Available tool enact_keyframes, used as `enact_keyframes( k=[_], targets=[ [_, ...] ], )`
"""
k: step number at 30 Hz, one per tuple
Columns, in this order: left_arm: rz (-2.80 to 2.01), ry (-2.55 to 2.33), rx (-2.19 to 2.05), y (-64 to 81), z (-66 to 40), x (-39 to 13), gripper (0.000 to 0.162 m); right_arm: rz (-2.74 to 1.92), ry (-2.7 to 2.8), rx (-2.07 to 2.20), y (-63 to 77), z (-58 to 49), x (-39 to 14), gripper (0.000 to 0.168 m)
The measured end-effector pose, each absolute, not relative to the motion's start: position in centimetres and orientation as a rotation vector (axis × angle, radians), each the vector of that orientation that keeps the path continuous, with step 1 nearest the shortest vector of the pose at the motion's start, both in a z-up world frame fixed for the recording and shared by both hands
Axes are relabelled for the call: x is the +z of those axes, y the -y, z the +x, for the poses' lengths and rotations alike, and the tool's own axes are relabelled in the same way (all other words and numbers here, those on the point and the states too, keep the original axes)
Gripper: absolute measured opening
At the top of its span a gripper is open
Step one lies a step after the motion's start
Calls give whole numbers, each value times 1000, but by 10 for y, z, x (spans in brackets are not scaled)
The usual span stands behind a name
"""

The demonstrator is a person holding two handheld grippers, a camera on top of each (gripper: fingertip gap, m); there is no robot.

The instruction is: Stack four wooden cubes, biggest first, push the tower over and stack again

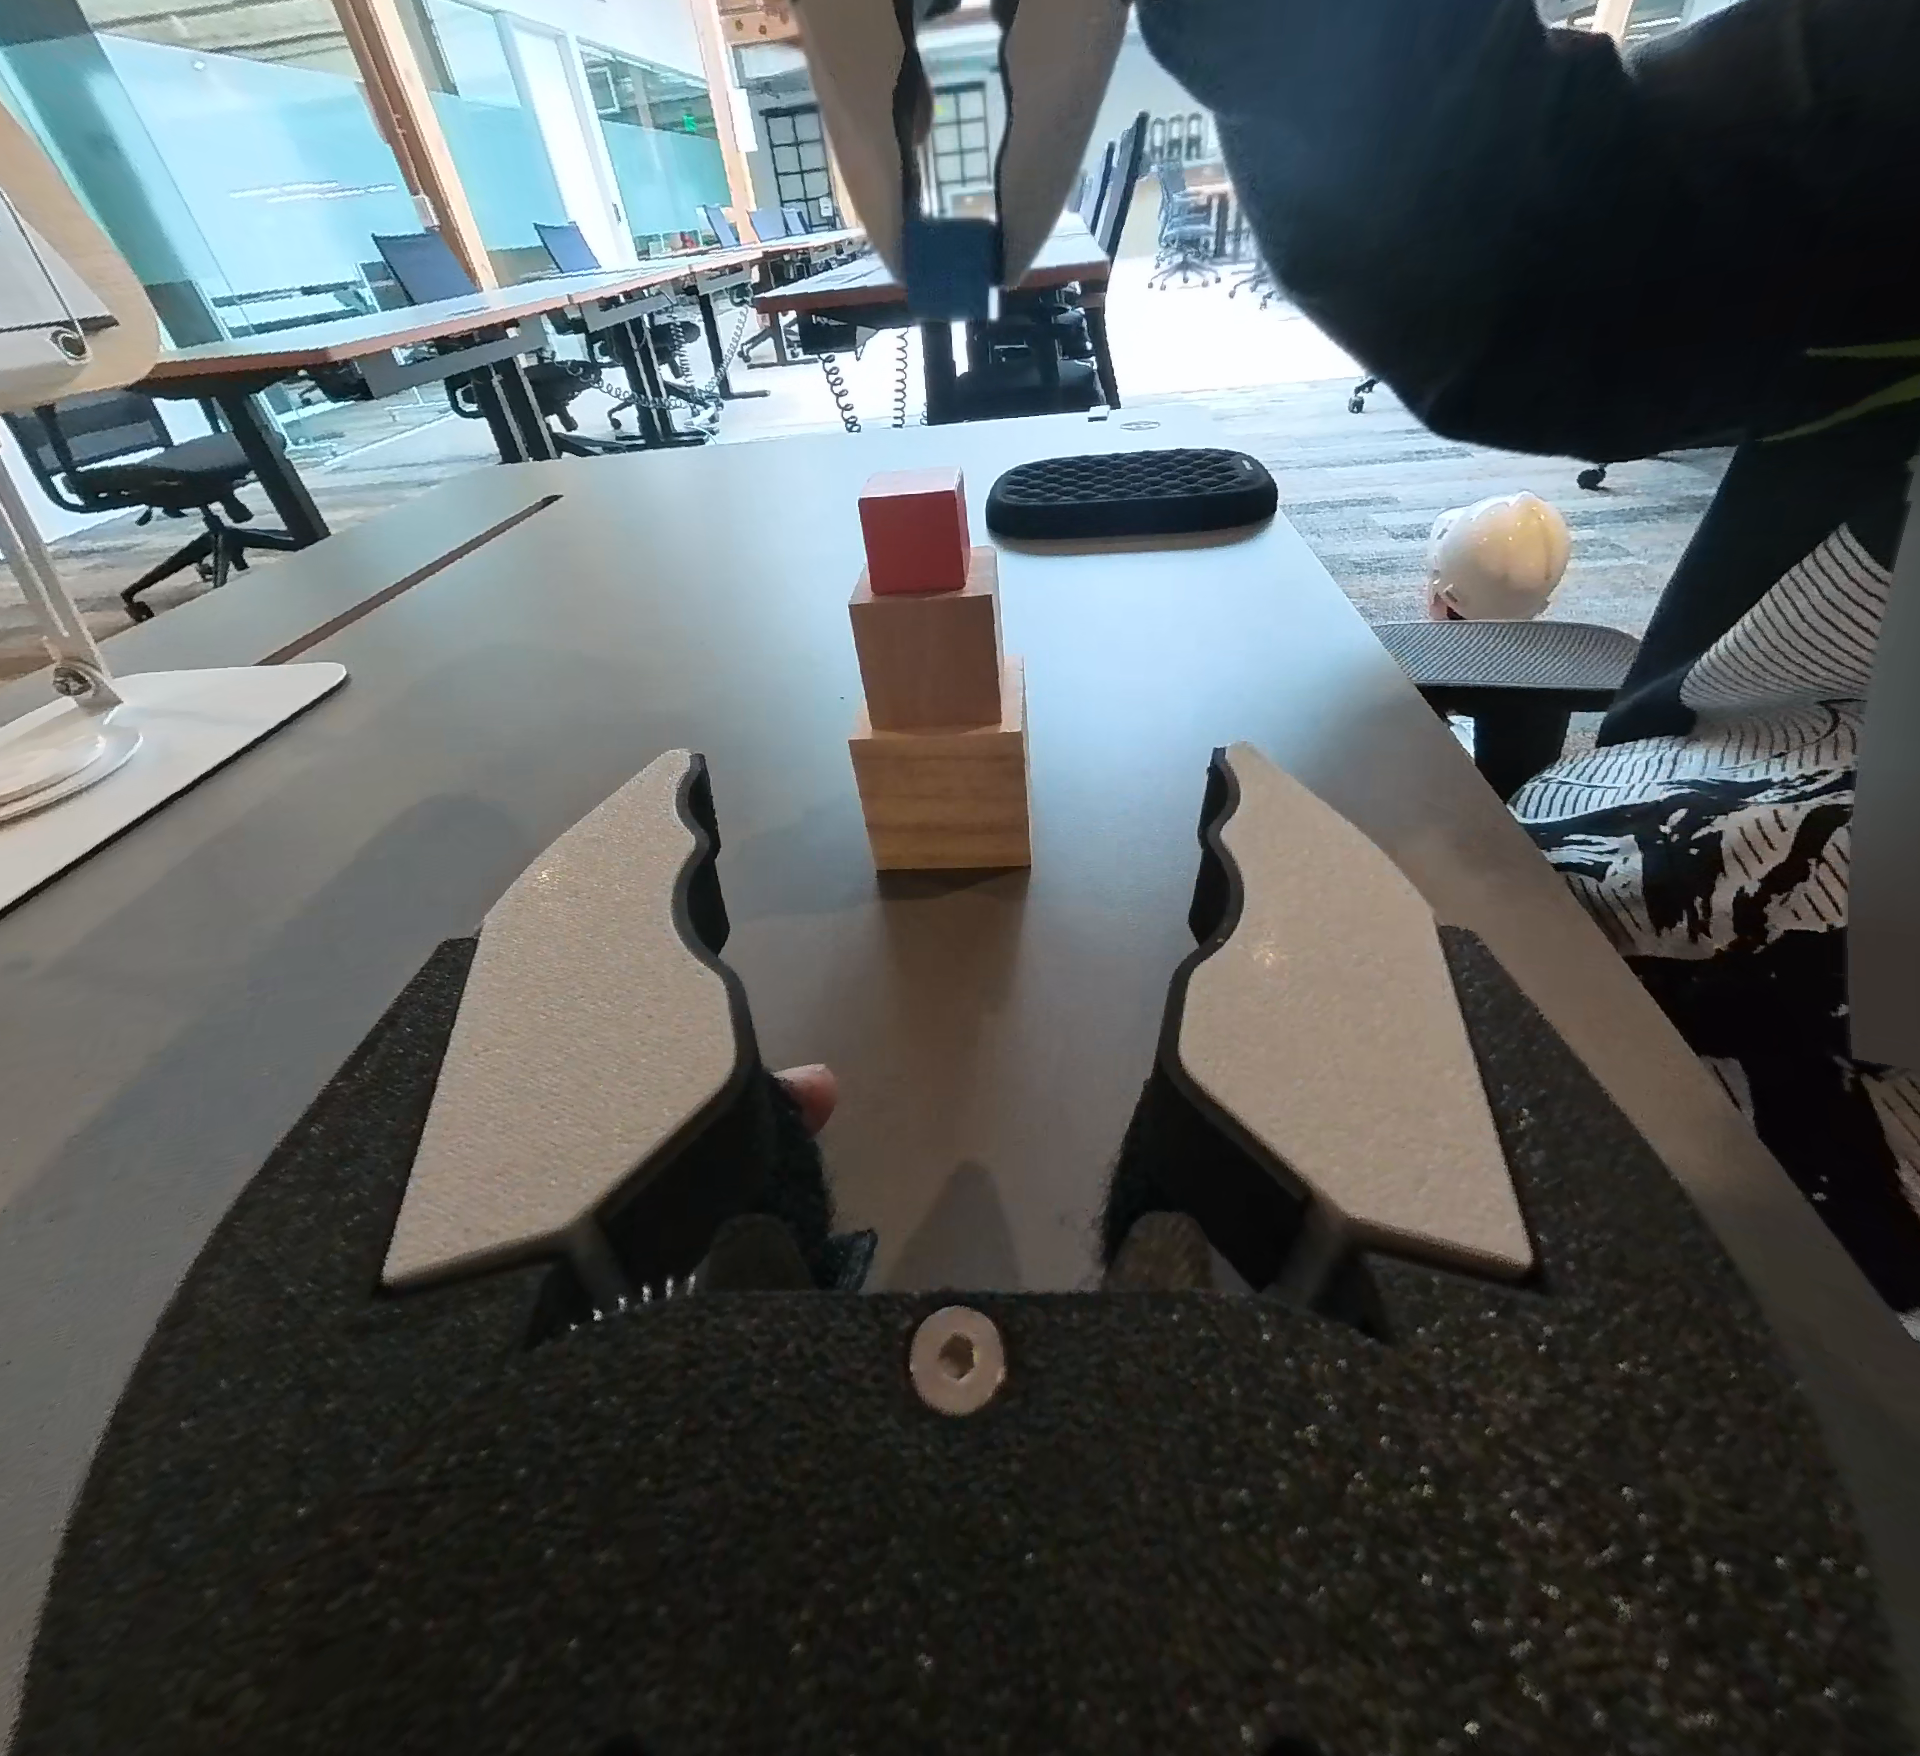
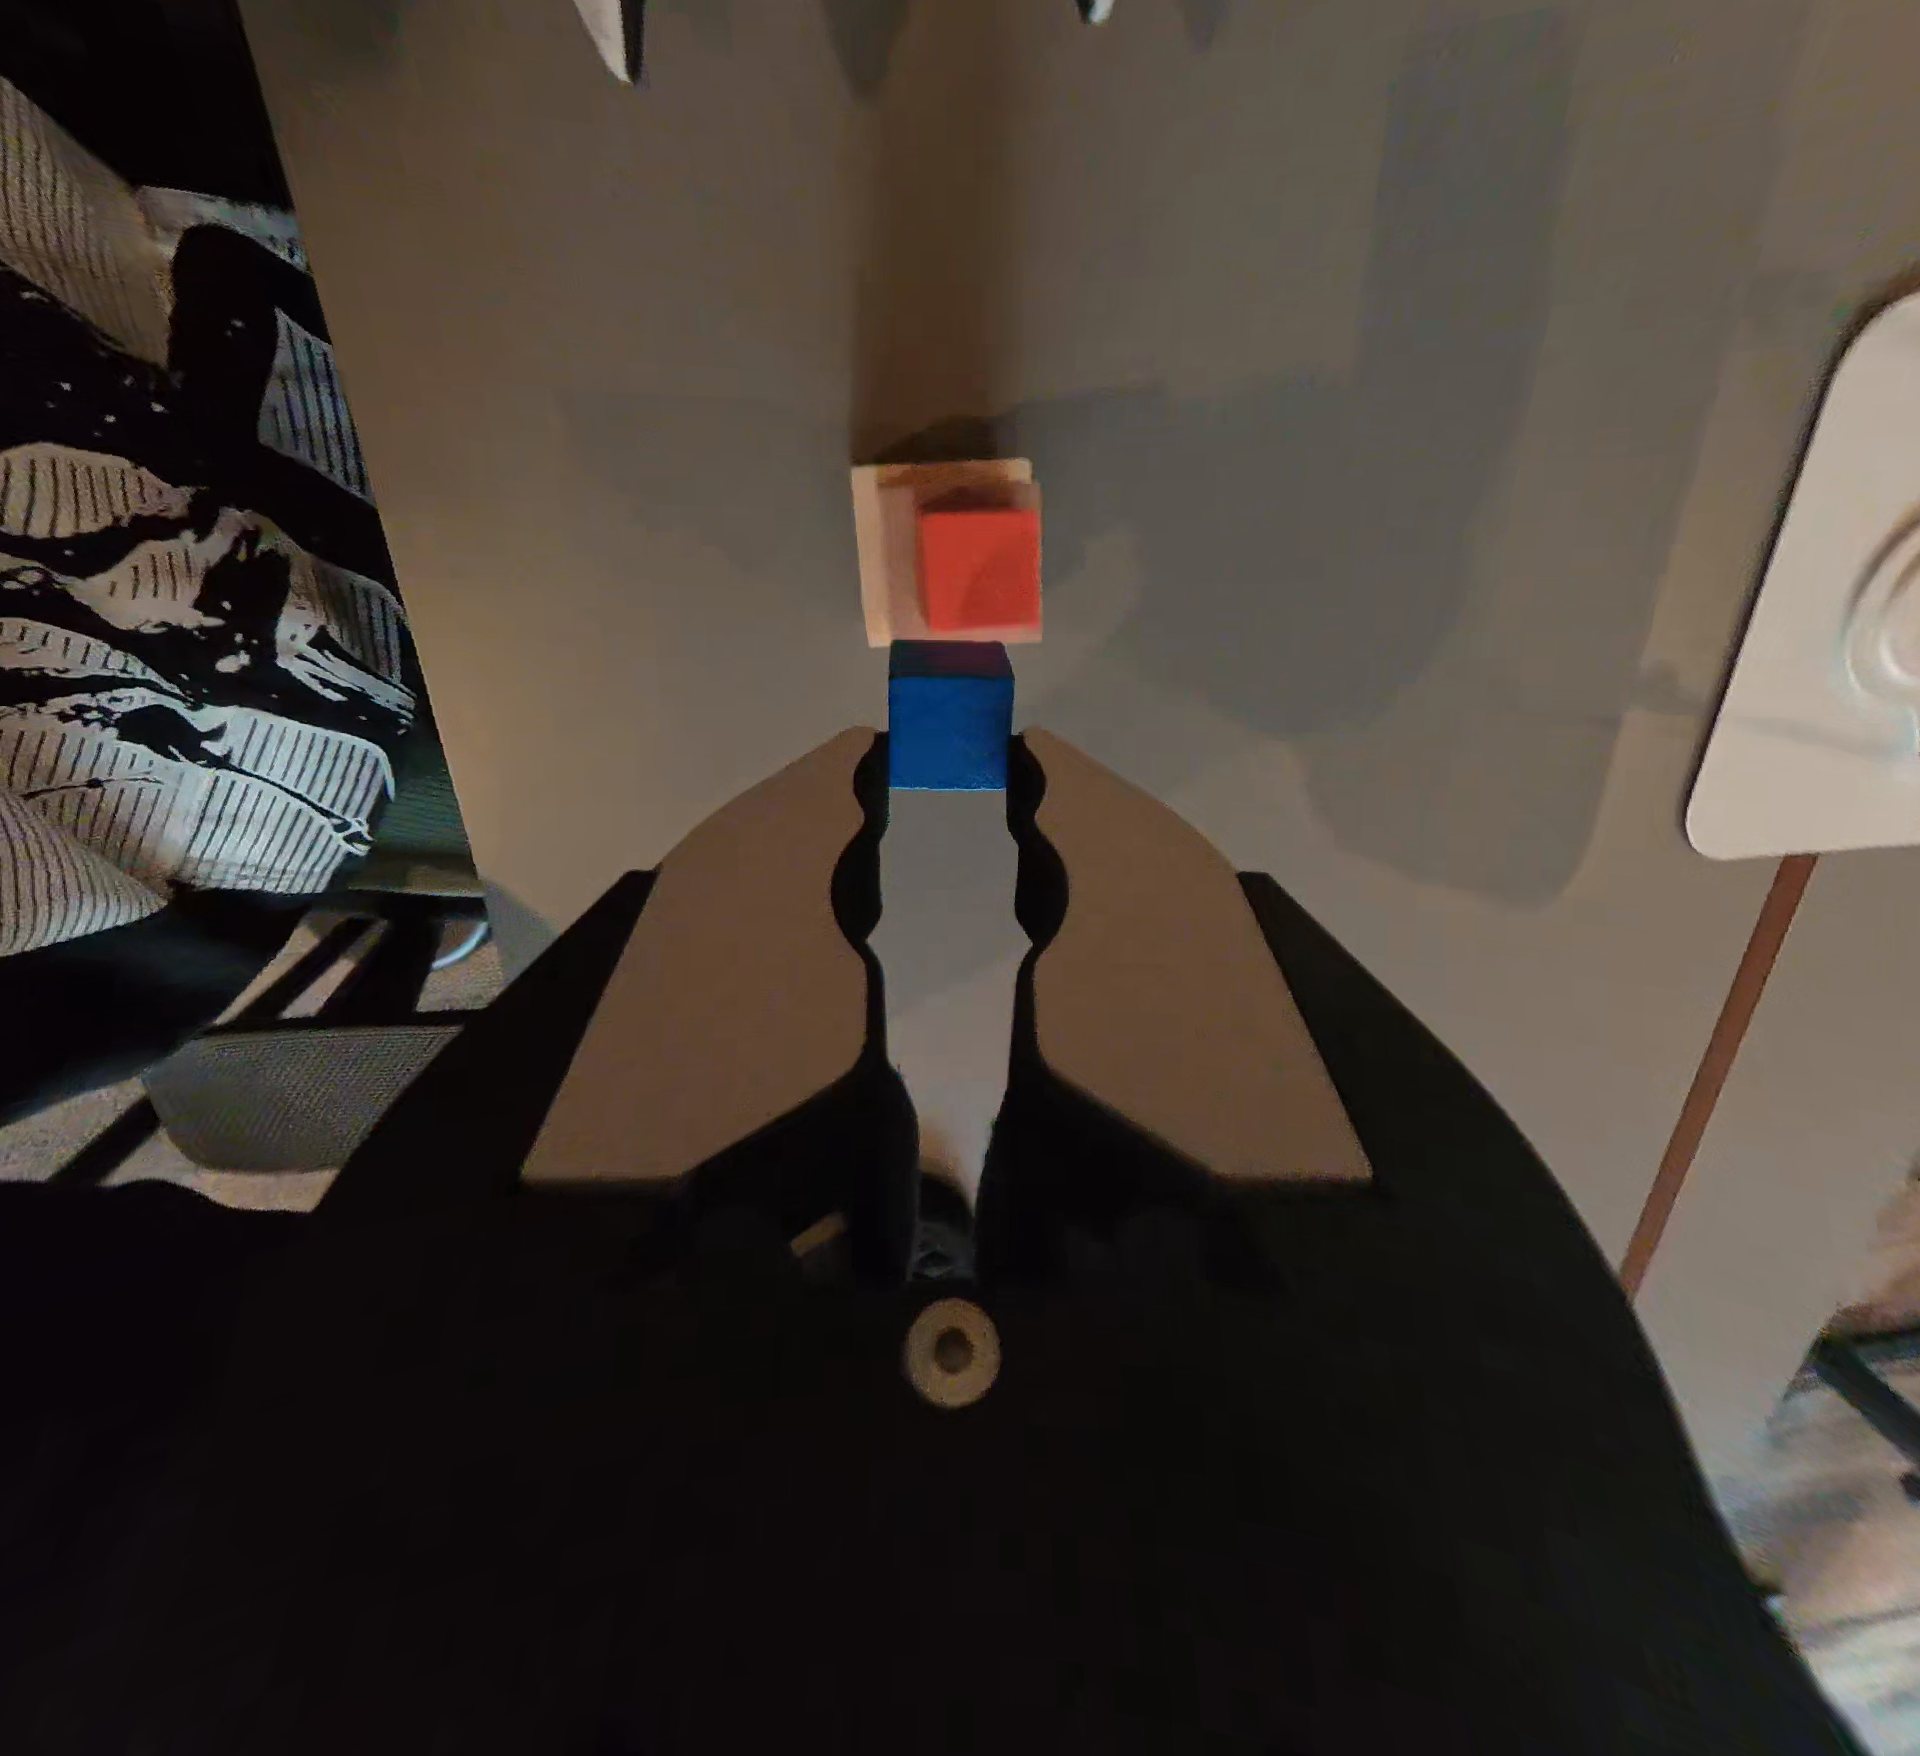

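We have three cubes stacked, red cube (image 1: 913, 530) on top; right gripper (image 2: 948, 750) clamps the blue cube (image 2: 950, 719) above it, left gripper (image 1: 961, 813) wide open, empty. Fourth placement left, then the push-over and restack.

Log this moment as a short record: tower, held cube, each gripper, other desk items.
tower: red cube on two plain wooden cubes, larger one lowest, on the desk
held cube: blue cube, in the air above the tower
right gripper: shut on the blue cube
left gripper: open, empty, low before the tower
other items: black wrist rest, white stand base
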State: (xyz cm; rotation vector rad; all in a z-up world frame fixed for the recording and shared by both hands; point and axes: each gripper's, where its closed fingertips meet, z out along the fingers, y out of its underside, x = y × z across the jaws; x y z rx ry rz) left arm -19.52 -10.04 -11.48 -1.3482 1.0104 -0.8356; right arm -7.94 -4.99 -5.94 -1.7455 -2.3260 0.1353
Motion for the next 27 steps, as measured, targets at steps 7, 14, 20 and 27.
enact_keyframes(
  k=[7, 14, 20, 27],
  targets=[
    [-1349, -1010, -838, 100, -195, -115, 88, -1738, 2425, 108, 48, -94, -79, 21],
    [-1349, -1011, -839, 100, -195, -115, 88, -1764, 2437, 85, 42, -95, -88, 21],
    [-1350, -1009, -841, 100, -195, -115, 88, -1772, 2444, 76, 41, -98, -91, 21],
    [-1350, -1009, -840, 100, -195, -115, 89, -1775, 2449, 79, 42, -100, -93, 21]
  ],
)
